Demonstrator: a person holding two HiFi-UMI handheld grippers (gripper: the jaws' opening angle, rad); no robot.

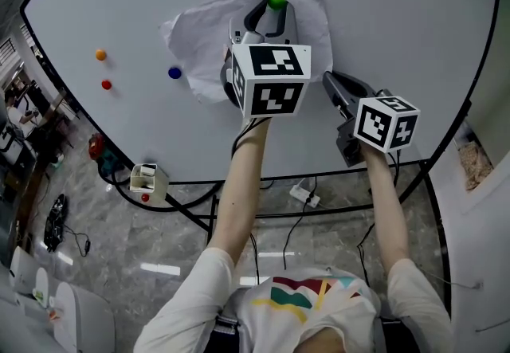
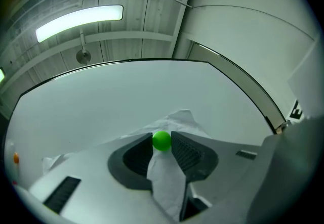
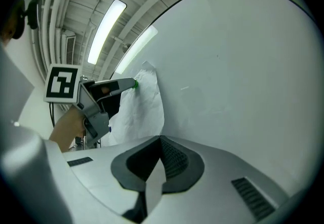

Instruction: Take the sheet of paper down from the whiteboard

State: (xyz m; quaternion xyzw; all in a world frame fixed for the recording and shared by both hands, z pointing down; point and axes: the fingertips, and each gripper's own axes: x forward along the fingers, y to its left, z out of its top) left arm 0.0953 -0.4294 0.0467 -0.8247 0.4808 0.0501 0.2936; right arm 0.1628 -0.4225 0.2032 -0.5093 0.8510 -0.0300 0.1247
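big whiteboard point(image 1: 382, 17) in front of me, crumpled sheet of paper point(image 1: 199, 41) stuck on it, green magnet point(image 1: 276, 1) at the paper's top, blue magnet point(image 1: 174, 72) right by its left edge, orange magnet point(image 1: 100, 55) and red magnet point(image 1: 106, 84) further left on bare board

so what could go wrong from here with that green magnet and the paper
1. The green magnet is small and round, pinched only at the tips of the left gripper; it might pop out and fall.
2. Once it is off, the sheet of paper may drop: the right gripper is shut and apart from it.
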